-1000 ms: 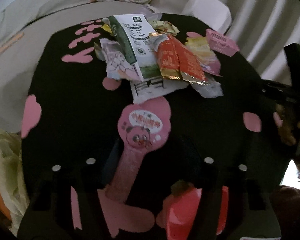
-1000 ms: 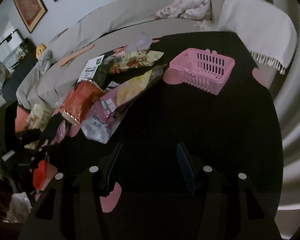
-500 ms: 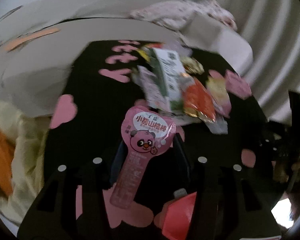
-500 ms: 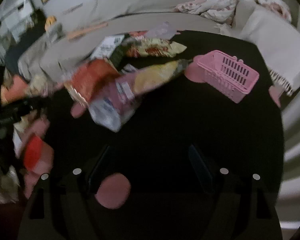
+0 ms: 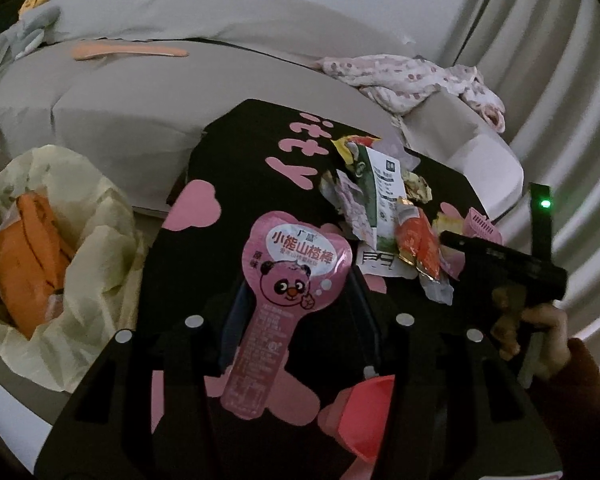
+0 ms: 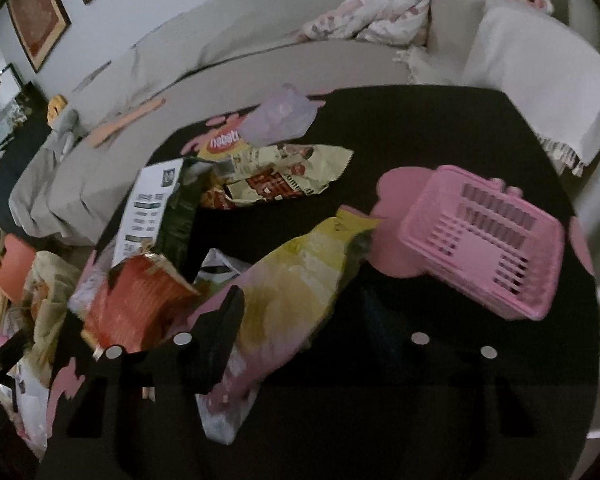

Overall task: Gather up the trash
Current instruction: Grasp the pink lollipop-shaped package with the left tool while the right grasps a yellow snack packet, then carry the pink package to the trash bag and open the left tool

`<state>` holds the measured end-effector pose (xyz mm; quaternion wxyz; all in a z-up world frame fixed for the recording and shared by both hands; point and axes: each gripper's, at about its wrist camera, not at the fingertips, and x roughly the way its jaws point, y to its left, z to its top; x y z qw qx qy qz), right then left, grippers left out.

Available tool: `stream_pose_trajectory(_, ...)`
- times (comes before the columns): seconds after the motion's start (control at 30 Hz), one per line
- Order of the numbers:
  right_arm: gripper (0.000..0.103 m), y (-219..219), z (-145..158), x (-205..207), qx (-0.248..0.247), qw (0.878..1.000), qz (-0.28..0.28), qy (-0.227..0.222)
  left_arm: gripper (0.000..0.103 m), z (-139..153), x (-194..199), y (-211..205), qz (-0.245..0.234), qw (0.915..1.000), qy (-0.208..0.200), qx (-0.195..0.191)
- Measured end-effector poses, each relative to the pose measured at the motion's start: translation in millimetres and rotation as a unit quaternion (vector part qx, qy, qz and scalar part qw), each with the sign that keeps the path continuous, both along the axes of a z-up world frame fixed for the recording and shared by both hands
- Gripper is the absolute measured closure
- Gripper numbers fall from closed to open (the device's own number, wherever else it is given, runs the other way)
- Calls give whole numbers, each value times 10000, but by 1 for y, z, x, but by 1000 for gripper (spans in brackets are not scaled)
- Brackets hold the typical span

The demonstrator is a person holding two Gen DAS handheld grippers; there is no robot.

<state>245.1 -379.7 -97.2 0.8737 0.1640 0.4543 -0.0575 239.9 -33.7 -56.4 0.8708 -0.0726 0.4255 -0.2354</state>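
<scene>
Pink foil, thin and nearly weightless, is what the left gripper [image 5: 296, 312] is clenching: a paddle-shaped pink wrapper [image 5: 284, 292] with a bear face, pinched across its narrow stem while the broad head is standing free beyond the fingertips. It looks crinkly and slippery, so the stem seems the safer hold. A lined trash bag [image 5: 60, 264] is sitting off to that gripper's left. The right gripper [image 6: 300, 312] is closing its jaws around a yellow snack bag [image 6: 300, 280] lying on the surface [image 6: 440, 128] directly ahead, between its fingers. That bag looks limp and empty; a fold at mid-body should pinch well. Whether the pads are pressing yet is unclear.
</scene>
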Motion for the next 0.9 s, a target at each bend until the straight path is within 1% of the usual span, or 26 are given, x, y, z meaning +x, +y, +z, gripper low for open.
stream_pose_trajectory(0.03,53,3,-1,5,-79,10000,42,-17,57,0,-1,2,21,10000,3,-2)
stream_pose_trajectory(0.07,62,6,-1,7,-144,9998,100,-38,57,0,-1,5,49,10000,21,-5)
stream_pose_trajectory(0.1,67,10,-1,10,-160,9996,231,-38,57,-1,-2,7,73,10000,39,-10)
stream_pose_trajectory(0.17,80,16,0,12,-132,9990,417,-79,57,-4,-2,11,141,9998,100,-24)
stream_pose_trajectory(0.27,90,28,8,10,-241,9974,656,-173,57,-8,-3,15,220,9996,175,-56)
stream_pose_trajectory(0.33,94,33,19,5,-213,9964,767,-301,57,-8,-3,17,250,9995,187,-66)
stream_pose_trajectory(0.53,96,41,58,-12,-126,9930,942,-695,57,-1,-5,23,324,9994,100,-89)
stream_pose_trajectory(0.63,96,49,83,-23,-173,9896,1058,-962,57,4,-7,27,371,9992,33,-112)
stream_pose_trajectory(0.73,96,56,102,-28,-169,9862,1177,-1150,57,10,-9,32,419,9990,-36,-143)
stream_pose_trajectory(0.83,96,73,123,-34,-365,9807,1352,-1367,57,19,-12,38,474,9986,-155,-166)
stream_pose_trajectory(0.9,96,86,130,-36,-496,9767,1480,-1474,57,26,-14,44,527,9982,-258,-150)
